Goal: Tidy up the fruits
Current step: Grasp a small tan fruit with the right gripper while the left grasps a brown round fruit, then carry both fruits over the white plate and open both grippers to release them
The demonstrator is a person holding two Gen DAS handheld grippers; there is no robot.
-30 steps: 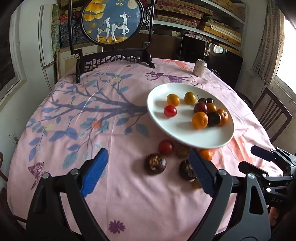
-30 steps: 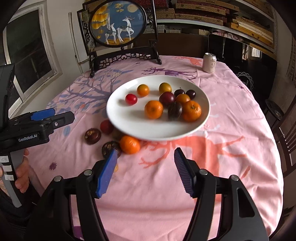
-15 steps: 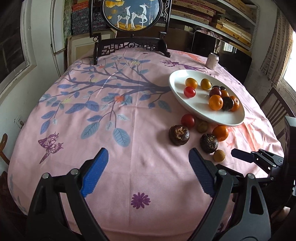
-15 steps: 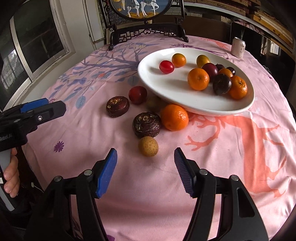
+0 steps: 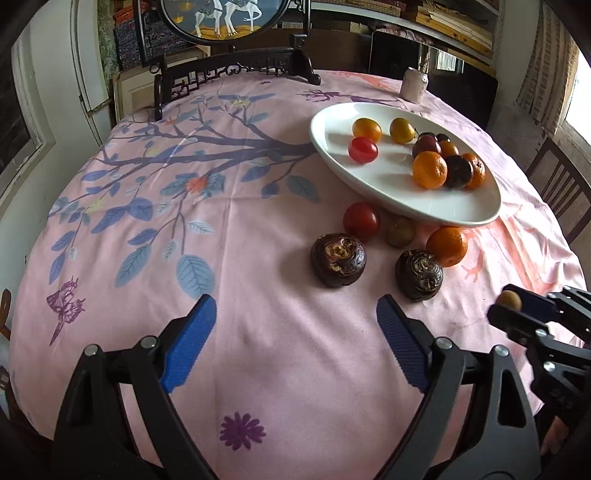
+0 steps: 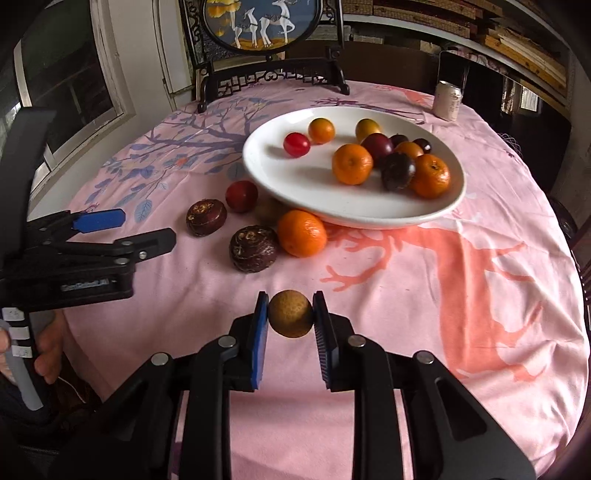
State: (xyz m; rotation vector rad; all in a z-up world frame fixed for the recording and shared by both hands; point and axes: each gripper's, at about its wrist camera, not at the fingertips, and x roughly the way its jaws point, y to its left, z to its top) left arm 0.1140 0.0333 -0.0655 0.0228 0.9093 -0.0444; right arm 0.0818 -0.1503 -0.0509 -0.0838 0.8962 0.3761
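My right gripper (image 6: pixel 290 321) is shut on a small tan longan (image 6: pixel 290 314), held low over the pink tablecloth near the front edge; it shows at the right of the left wrist view (image 5: pixel 509 300). A white plate (image 6: pixel 295 184) holds several oranges, plums and tomatoes. Beside it on the cloth lie an orange (image 6: pixel 302 232), two dark wrinkled fruits (image 6: pixel 253 248) (image 6: pixel 206 217), a red fruit (image 6: pixel 241 195) and a greenish fruit (image 5: pixel 400 231). My left gripper (image 5: pixel 295 332) is open and empty, just short of the dark fruits (image 5: pixel 338 259).
A drink can (image 6: pixel 447 100) stands at the table's far right. A carved black stand with a round deer painting (image 6: pixel 258 22) stands at the far edge. A wooden chair (image 5: pixel 557 192) is at the right of the table.
My right gripper has closed on the longan that lay on the cloth. My left gripper has moved closer to the loose fruits, still open.
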